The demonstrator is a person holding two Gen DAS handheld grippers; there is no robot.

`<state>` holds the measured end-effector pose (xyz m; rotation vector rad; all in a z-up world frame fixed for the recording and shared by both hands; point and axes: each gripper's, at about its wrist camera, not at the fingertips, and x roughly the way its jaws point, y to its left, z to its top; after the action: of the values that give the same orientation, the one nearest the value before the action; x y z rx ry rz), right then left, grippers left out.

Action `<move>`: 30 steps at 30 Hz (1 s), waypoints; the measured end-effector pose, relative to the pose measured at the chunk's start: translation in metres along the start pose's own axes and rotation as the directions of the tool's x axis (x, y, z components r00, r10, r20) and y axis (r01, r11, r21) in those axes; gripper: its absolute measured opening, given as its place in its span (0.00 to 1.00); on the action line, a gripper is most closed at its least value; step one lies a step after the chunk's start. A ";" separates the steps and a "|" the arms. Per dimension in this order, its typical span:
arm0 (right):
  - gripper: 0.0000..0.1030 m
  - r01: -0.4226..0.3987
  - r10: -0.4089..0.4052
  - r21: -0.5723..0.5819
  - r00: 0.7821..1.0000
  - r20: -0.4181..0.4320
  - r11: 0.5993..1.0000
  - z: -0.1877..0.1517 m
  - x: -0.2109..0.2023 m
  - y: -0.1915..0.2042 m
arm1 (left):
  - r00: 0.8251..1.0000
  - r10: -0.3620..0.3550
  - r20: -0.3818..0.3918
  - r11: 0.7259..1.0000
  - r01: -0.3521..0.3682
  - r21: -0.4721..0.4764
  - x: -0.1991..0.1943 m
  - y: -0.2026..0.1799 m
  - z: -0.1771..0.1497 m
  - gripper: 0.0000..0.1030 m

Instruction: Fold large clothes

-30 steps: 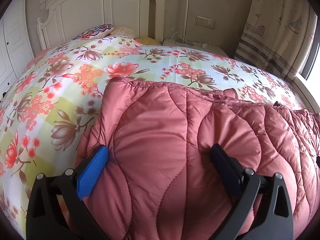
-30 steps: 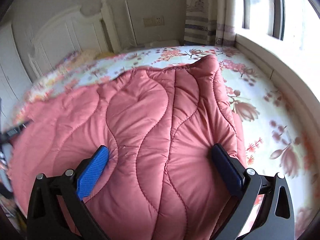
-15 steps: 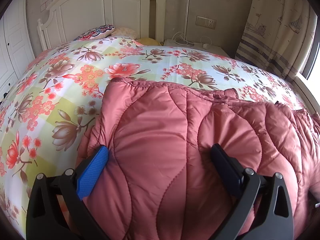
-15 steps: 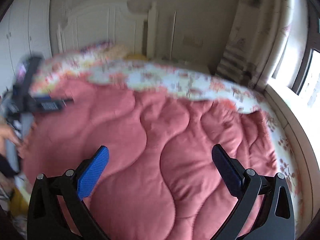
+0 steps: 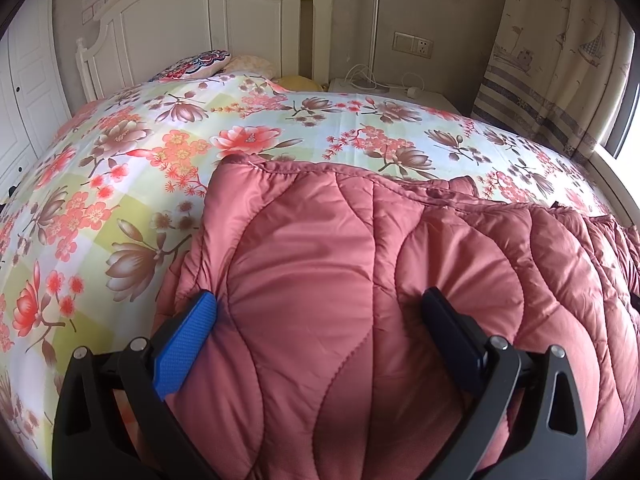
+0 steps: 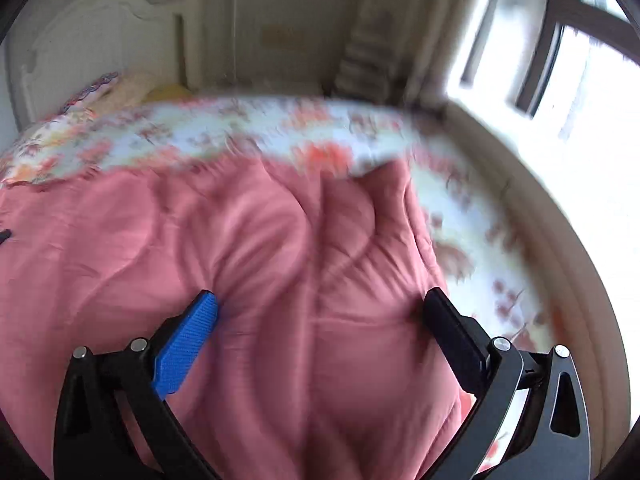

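Both pairs of my fingers are standing wide apart, pressing down into the padded pink quilted coat (image 5: 360, 280) rather than pinching it. My left gripper (image 5: 320, 312) is spread, the blue finger (image 5: 188, 344) dimpling the fabric close to the coat's left edge and the dark finger (image 5: 452, 336) sinking into a puffy panel; nothing is clamped between them. My right gripper (image 6: 320, 312) is spread too, with the coat bulging up between its tips, its right edge just past the dark finger.

Compared with a second ago, my left hand is sitting almost exactly where it was, while my right has been swinging across the coat: half a second ago it was looking over a broad stretch of quilting, and now it is blurring as it comes back near the right edge. So the left is anchoring and the right is smoothing.

Ahead of my fingers the coat is lying flat on the floral bedsheet (image 5: 120, 184), its far seam running straight across. I judge it is nearly ready for a fold, and neither hand is gripping an edge yet.
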<state>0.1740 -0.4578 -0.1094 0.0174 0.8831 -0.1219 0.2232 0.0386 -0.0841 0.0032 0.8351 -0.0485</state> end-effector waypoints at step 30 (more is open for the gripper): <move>0.96 -0.056 0.055 0.061 0.998 0.020 0.997 -0.007 -0.002 -0.009 | 0.999 0.039 0.003 0.998 -0.038 -0.052 -0.016 0.014 0.008 0.98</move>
<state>0.1662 -0.4660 -0.1125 0.0981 0.8597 -0.0976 0.2188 0.0534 -0.0672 -0.0300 0.8317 0.0096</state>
